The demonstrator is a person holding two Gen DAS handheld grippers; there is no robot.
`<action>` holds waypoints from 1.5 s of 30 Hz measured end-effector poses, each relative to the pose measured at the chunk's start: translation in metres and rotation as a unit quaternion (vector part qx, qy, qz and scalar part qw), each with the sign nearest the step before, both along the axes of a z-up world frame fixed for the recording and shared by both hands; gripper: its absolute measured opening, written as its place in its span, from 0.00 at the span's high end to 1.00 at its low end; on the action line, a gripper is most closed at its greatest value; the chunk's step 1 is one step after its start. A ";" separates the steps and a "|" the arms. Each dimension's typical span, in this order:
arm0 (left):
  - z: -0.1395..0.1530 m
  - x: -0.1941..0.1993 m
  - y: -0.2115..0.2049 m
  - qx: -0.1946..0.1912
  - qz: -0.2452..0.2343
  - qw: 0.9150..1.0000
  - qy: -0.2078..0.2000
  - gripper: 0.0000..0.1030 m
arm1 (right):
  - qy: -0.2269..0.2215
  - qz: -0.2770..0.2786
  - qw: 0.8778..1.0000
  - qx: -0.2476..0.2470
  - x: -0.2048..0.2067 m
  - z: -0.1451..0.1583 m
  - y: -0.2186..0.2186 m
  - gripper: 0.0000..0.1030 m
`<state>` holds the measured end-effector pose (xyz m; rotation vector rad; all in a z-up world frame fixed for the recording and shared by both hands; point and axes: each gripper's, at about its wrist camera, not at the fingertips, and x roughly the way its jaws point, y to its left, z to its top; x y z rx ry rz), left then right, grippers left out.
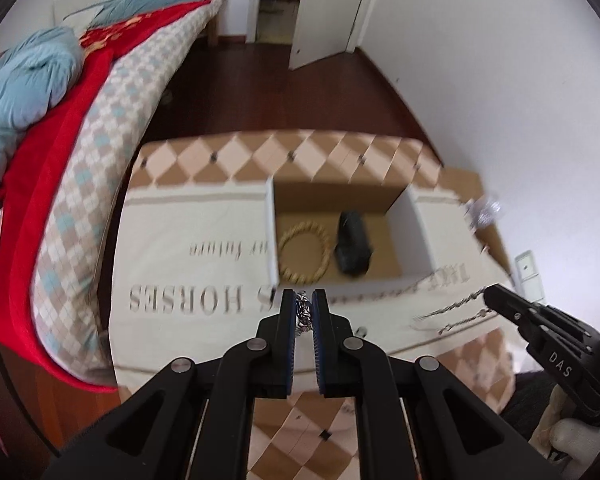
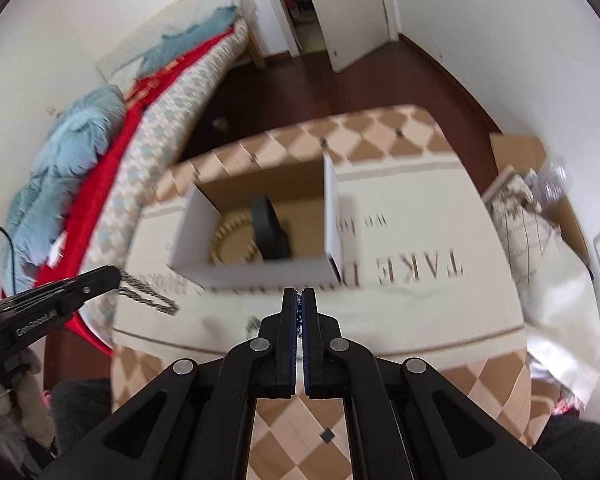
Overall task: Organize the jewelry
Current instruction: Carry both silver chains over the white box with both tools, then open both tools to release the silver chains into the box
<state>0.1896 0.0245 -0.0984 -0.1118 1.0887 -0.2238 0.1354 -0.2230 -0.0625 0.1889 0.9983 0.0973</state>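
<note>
My left gripper (image 1: 303,300) is shut on a chunky silver chain (image 1: 303,314), raised above the cream cloth. In the right wrist view that chain (image 2: 150,295) hangs in a loop from the left gripper (image 2: 114,276). My right gripper (image 2: 301,298) is shut, with something thin and glinting between its pads. In the left wrist view a thin silver chain (image 1: 450,311) trails from the right gripper (image 1: 494,298). Beyond both stands an open cardboard box (image 1: 414,224) holding a gold beaded ring (image 1: 305,252) and a black object (image 1: 353,246).
The cream lettered cloth (image 1: 188,248) covers a table with a tan checkered cover. A small item (image 1: 362,332) lies on the cloth near the front. A bed with a red blanket (image 1: 60,152) runs along the left. A paper bag (image 2: 540,240) and a cardboard box stand at the right wall.
</note>
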 end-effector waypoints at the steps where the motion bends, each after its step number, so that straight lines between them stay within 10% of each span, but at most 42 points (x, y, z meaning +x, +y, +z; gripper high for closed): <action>1: 0.009 0.006 -0.002 -0.002 -0.006 1.000 -0.008 0.95 | -0.005 0.003 1.000 0.005 0.004 0.007 0.001 0.98; 10: 0.040 0.072 -0.018 -0.003 -0.027 0.999 -0.033 0.95 | -0.014 0.020 0.999 0.026 0.074 0.036 0.004 0.98; 25: -0.056 0.134 -0.029 -0.001 -0.038 0.996 0.083 0.95 | 0.093 0.050 0.994 0.019 0.164 -0.034 0.019 0.98; 33: -0.060 0.134 -0.020 -0.006 -0.003 0.995 0.099 0.85 | 0.132 0.038 0.990 -0.010 0.180 -0.052 0.016 0.97; 39: -0.039 0.128 -0.014 0.027 0.020 0.999 0.036 0.15 | 0.122 0.011 0.992 -0.044 0.170 -0.045 -0.001 0.33; 42: -0.030 0.120 -0.010 0.064 0.032 0.997 0.001 0.05 | 0.107 0.003 0.990 -0.093 0.161 -0.038 0.001 0.29; 45: -0.031 0.111 -0.002 0.074 0.044 0.996 -0.009 0.01 | 0.100 -0.006 0.984 -0.149 0.147 -0.037 0.005 0.02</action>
